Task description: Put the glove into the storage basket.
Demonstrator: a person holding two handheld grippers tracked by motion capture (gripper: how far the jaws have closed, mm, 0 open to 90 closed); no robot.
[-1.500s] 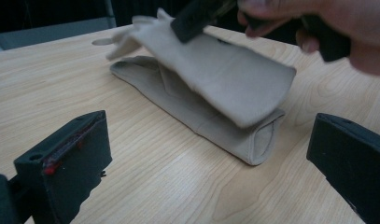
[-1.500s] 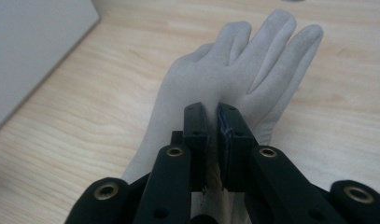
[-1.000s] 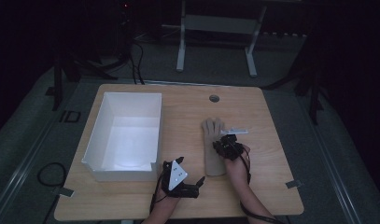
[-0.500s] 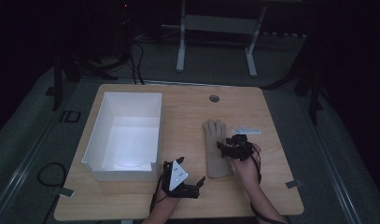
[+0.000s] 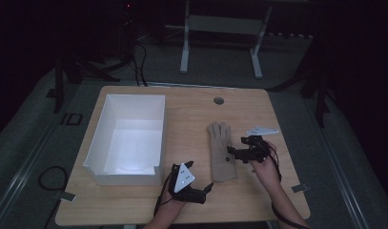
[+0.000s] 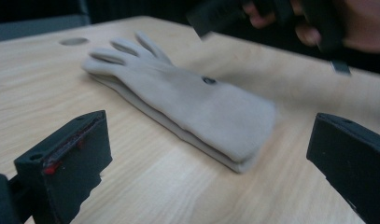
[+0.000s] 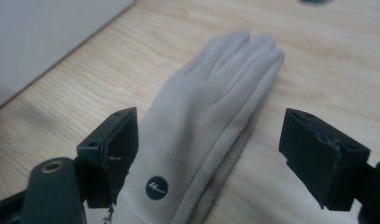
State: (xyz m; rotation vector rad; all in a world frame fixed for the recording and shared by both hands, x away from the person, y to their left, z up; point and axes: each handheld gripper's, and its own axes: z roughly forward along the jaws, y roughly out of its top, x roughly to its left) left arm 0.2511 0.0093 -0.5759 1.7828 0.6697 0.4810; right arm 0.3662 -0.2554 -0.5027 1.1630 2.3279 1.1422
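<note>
A beige glove point(image 5: 221, 150) lies flat on the wooden table point(image 5: 191, 105), fingers pointing away from me. In the right gripper view the glove point(image 7: 201, 116) shows a round dark logo near its cuff. My right gripper point(image 5: 232, 153) hovers just right of the glove, and its jaws have just been opening; they stand wide point(image 7: 208, 135) above the glove without touching it. My left gripper point(image 5: 206, 191) rests near the front edge, left of the cuff, open point(image 6: 211, 154) and pointed at the glove point(image 6: 192, 100).
A white open box point(image 5: 94, 143) stands on the left half of the table. A round cable hole point(image 5: 219, 100) sits at the table's far middle. Dark floor and a metal frame point(image 5: 220, 28) lie beyond.
My right gripper has let go of the glove, opened its jaws and drawn back to the right and slightly up. The glove stays flat. The left gripper has not moved.
</note>
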